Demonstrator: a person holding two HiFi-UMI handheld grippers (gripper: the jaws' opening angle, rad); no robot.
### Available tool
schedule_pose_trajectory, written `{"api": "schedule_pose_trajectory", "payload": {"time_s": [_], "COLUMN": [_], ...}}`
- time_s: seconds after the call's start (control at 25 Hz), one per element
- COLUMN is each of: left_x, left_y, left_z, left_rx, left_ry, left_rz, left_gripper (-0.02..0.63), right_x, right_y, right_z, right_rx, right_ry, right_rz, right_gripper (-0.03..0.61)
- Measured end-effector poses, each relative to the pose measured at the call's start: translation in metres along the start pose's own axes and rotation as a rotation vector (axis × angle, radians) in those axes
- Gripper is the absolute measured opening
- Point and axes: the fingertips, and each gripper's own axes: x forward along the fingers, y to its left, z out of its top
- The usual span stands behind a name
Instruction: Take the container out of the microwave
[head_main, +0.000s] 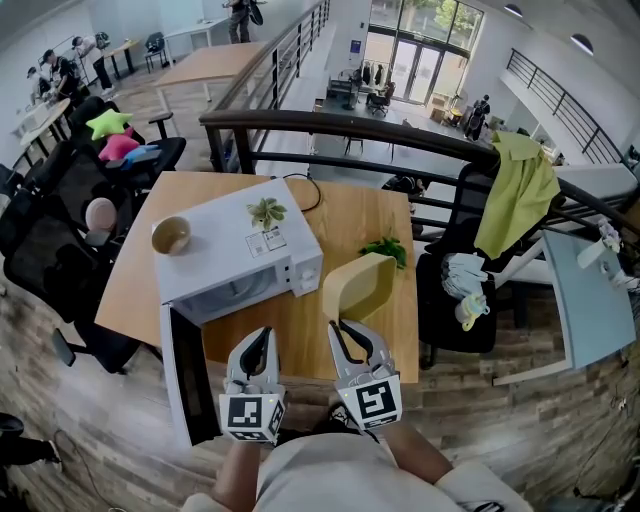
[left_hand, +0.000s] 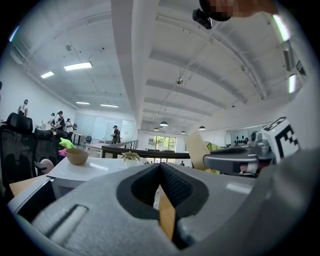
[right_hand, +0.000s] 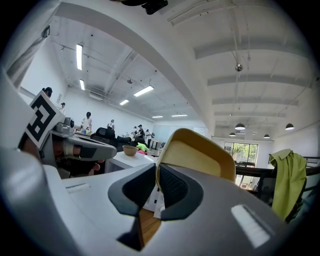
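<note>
Right gripper (right_hand: 156, 172): jaws closed on the container's rim, with the thin wall pinched between the two dark pads.
Container (right_hand: 200, 155): pale yellow with rounded corners, held up on edge, its hollow side facing the camera.
Left gripper (right_hand: 100, 147): at the left, just beside, its marker cube raised; fingers of a hand show under it.
Microwave (right_hand: 125, 161): white, behind the jaws, to the left of the container.
Bowl (right_hand: 130, 150): tan, standing on the microwave's top.
Table (right_hand: 147, 225): a wooden strip shows below the pads.
Cloth (right_hand: 290, 180): yellow-green, hanging at the right.
People (right_hand: 87, 121): small, far at the back left.
</note>
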Motion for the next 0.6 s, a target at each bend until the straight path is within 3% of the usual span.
{"api": "schedule_pose_trajectory", "payload": {"time_s": [0.6], "left_x": [-0.0048], "left_y": [-0.0032], "left_z": [-0.0049], "left_rx": [0.004], "left_ry": [0.015], "left_rz": [0.003], "left_gripper": [0.003], "right_x": [-0.0062], "right_y": [0.0000], "right_z": [-0.0038], "right_rx": [-0.003], "right_ry": [0.011], "right_rz": [0.003], "right_gripper": [0.037]}}
